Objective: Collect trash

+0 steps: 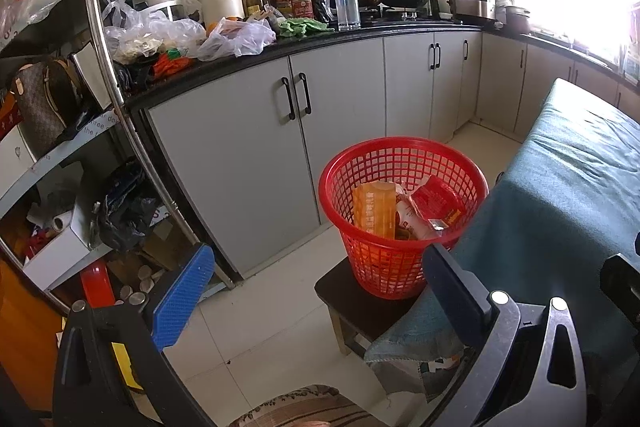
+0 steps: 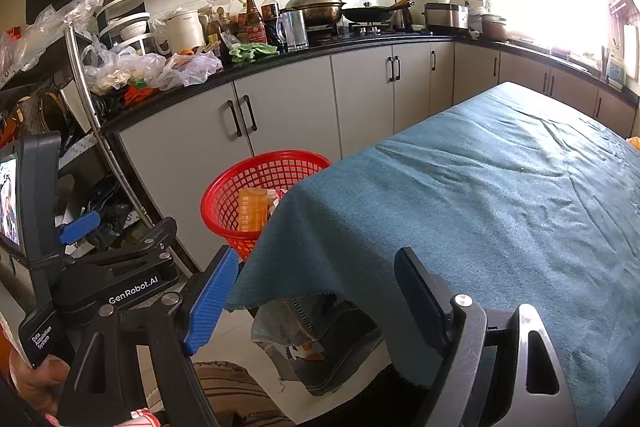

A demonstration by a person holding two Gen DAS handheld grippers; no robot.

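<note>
A red mesh basket stands on a small dark stool beside the table. It holds an orange packet, a red wrapper and other wrappers. The basket also shows in the right wrist view, partly hidden by the teal tablecloth. My left gripper is open and empty, held low in front of the basket. My right gripper is open and empty at the table's near left corner. The left gripper's body shows at the left of the right wrist view.
A grey cabinet run with a cluttered black counter lies behind the basket. A metal shelf rack with bags and boxes stands at the left. The teal-covered table fills the right. White floor tiles lie below.
</note>
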